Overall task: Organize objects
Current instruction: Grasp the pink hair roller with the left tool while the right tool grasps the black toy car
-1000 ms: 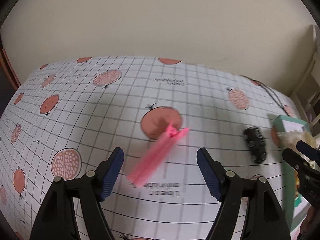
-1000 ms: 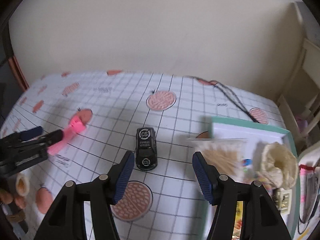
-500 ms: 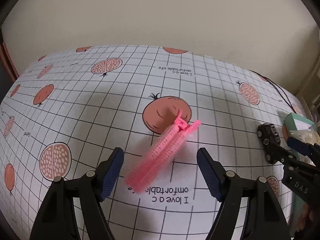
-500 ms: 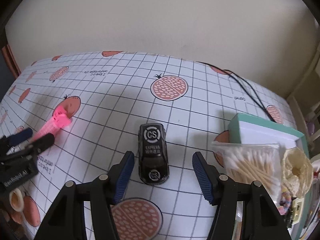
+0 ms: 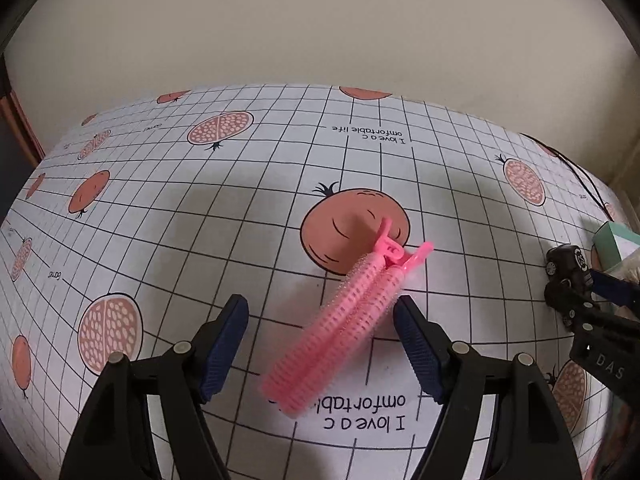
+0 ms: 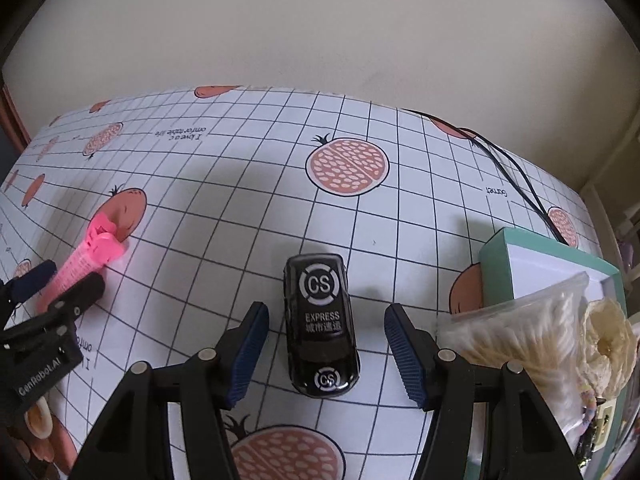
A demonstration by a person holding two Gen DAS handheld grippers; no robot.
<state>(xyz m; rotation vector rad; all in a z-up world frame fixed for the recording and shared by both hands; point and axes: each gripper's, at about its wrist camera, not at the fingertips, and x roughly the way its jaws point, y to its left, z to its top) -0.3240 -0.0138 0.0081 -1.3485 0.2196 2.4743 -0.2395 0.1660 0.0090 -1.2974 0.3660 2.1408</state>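
Both claws gape wide, holding nothing: left claw (image 5: 320,344) straddles the angled pink hair roller clip (image 5: 352,320), which may twist; right claw (image 6: 326,352) straddles the black toy car (image 6: 320,324), which may roll.

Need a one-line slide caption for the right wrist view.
Open right gripper straddles a black toy car on the pomegranate-print tablecloth; left gripper flanks a pink hair roller.
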